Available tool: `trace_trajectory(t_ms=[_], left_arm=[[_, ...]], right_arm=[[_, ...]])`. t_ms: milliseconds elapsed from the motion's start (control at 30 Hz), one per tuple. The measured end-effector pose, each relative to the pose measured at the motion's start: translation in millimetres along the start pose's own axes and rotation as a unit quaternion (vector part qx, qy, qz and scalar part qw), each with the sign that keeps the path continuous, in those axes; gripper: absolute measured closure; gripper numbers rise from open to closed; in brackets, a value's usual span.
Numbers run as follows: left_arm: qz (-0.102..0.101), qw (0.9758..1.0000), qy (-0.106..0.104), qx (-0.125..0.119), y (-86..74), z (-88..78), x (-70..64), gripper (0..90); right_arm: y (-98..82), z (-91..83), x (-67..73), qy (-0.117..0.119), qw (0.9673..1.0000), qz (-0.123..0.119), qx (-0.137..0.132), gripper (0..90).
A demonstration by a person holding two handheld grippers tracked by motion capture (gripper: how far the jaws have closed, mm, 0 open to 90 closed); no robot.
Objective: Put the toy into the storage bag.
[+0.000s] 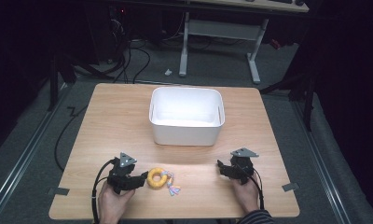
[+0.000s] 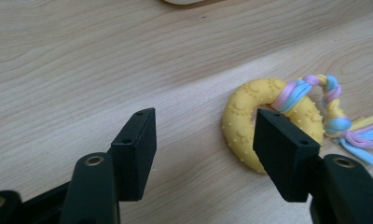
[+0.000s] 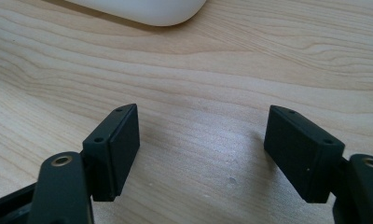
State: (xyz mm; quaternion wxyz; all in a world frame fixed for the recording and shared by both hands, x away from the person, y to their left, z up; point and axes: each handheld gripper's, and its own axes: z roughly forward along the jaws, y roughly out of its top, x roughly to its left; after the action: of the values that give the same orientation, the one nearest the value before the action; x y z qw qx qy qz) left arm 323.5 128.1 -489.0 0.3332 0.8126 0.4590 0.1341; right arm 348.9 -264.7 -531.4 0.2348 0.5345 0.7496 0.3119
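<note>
A yellow ring toy (image 1: 156, 178) with a pastel braided rope (image 1: 172, 185) tied through it lies near the table's front edge. In the left gripper view the ring (image 2: 250, 119) sits just beyond the right jaw, with the rope (image 2: 331, 112) trailing to its right. My left gripper (image 1: 140, 179) is open, just left of the ring, and holds nothing. At the front right of the table my right gripper (image 1: 222, 167) is open over bare wood. Its jaws (image 3: 201, 140) stand wide apart with nothing between them.
A white rectangular bin (image 1: 186, 115) stands empty at the table's middle back; its rounded corner (image 3: 147, 10) shows ahead of the right gripper. The wooden table (image 1: 110, 121) has bare room on both sides of the bin. Cables and a desk frame lie on the floor beyond.
</note>
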Motion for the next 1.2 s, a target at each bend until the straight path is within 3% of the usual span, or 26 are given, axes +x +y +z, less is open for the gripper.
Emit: trace_trajectory(t_ms=[333, 767, 1200], left_arm=[[0.034, 0.999, -0.009, 0.028, 13.9, 11.3, -15.6, 45.5], [0.038, 0.9975, -0.014, 0.059, 19.2, 22.6, -20.5, 48.9], [0.047, 0.9945, 0.001, 0.093, 21.1, 35.2, -23.7, 55.9]], right_arm=[[-0.2, -0.3, 0.1, 0.001, 1.0, -0.001, 0.0, 26.8], [-0.3, -0.4, 0.3, 0.002, 1.0, -0.002, 0.0, 26.8], [-0.4, -0.5, 0.6, 0.003, 1.0, -0.005, 0.001, 26.7]])
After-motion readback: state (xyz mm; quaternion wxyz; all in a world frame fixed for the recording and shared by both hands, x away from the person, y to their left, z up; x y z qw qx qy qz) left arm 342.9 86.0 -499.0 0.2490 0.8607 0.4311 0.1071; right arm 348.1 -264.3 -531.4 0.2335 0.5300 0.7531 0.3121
